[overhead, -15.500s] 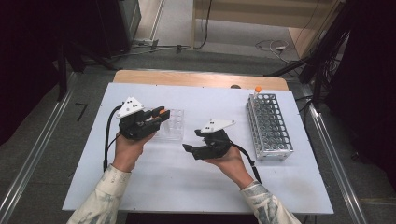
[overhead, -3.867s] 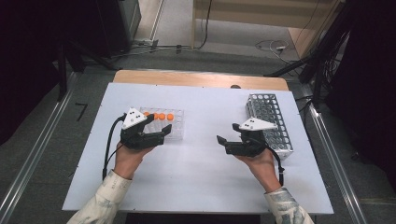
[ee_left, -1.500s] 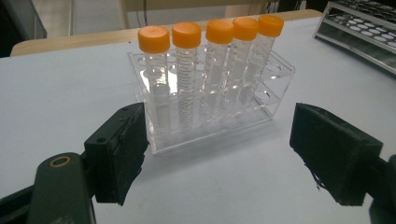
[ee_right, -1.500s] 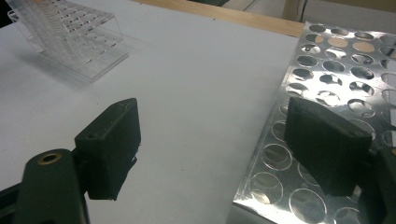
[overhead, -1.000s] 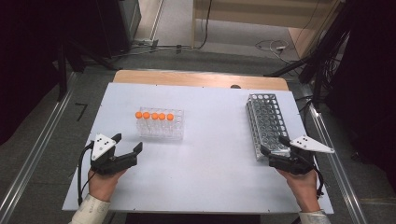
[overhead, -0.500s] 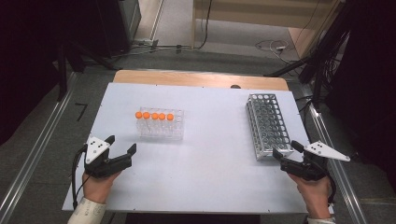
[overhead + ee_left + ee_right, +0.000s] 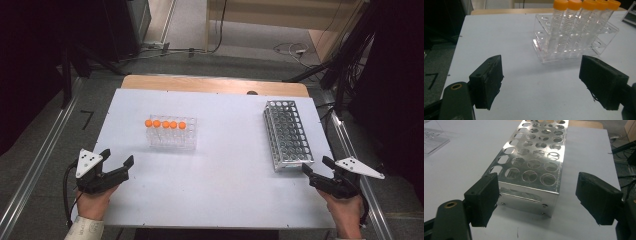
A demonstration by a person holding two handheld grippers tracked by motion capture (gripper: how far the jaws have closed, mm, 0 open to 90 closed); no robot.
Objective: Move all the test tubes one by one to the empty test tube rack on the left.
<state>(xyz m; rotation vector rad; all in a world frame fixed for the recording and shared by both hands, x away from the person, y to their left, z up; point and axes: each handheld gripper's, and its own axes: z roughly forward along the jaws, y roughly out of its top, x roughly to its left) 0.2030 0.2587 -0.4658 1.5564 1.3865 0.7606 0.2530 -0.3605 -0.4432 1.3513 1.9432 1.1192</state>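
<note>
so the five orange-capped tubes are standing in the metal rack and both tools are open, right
Not quite. The five orange-capped tubes stand in the clear plastic rack, as the high view and left gripper view show; the metal rack has no tubes in it. Both the left tool and right tool are open.

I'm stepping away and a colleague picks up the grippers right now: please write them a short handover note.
Left gripper: open, empty, near the table's front left corner.
Right gripper: open, empty, just in front of the metal tube rack.
Five orange-capped tubes stand upright in one row of the clear plastic rack.
Done: the metal tube rack holds no tubes; all five visible tubes sit in the clear rack.
Left: apparently nothing to transfer; both grippers look parked clear of the racks.
</note>
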